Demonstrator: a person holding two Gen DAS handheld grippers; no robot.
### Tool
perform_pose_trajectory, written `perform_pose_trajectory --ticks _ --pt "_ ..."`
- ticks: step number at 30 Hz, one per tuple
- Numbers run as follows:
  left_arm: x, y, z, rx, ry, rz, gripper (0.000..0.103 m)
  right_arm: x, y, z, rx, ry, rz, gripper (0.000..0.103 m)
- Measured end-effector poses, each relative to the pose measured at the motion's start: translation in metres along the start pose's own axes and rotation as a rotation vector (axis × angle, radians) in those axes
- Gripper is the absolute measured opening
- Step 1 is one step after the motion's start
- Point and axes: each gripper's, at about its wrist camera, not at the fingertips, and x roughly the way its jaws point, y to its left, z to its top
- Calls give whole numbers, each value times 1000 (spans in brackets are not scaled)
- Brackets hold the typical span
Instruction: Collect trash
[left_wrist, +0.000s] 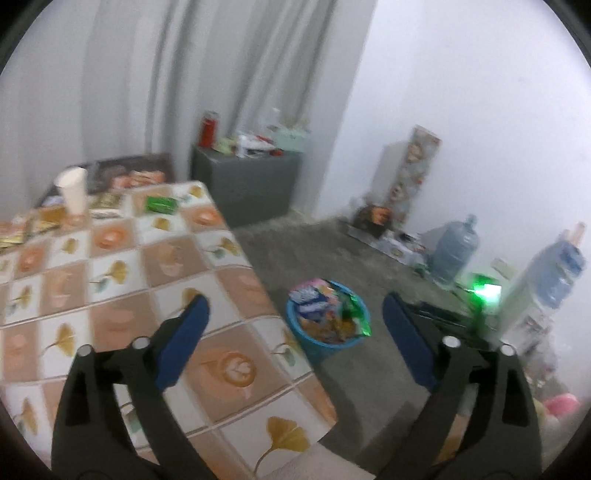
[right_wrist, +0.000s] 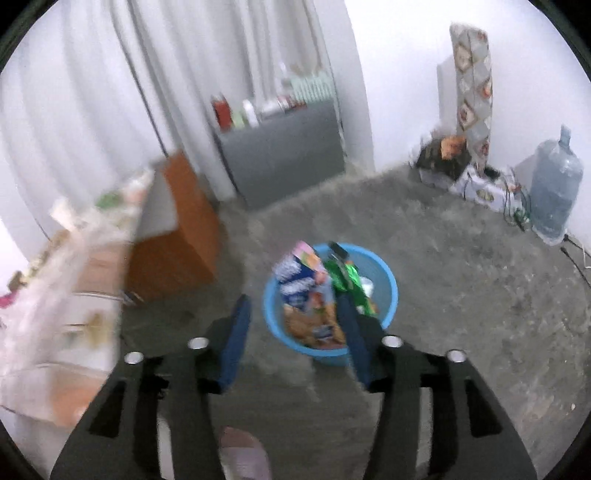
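Observation:
A blue bin stands on the floor beside the table, filled with snack wrappers; it also shows in the right wrist view with wrappers inside. My left gripper is open and empty, over the table's right edge. My right gripper is open and empty, above the bin. On the table's far part lie a green packet, a white paper cup and gold wrappers.
The table has a tiled-pattern cloth. A grey cabinet with bottles stands by the curtain. Water jugs and boxes line the right wall. An orange cabinet stands under the table's end.

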Motion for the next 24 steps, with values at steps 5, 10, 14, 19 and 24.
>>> perform_pose_trajectory --ticks 5,10,14,19,24 --pt "-23 6 -16 -66 -8 79 94 -73 53 -10 -13 -127 -25 94" --pt "-41 19 -36 -74 73 180 94 -113 105 -28 -2 -149 47 97" --pt "-62 29 -52 -79 89 333 94 -115 155 -36 -105 -85 41 97" --pt "-83 51 -73 -177 99 471 94 -124 195 -41 -192 -25 74 96" --pt "-85 63 -89 -238 142 551 94 -122 197 -43 -208 45 38 97"
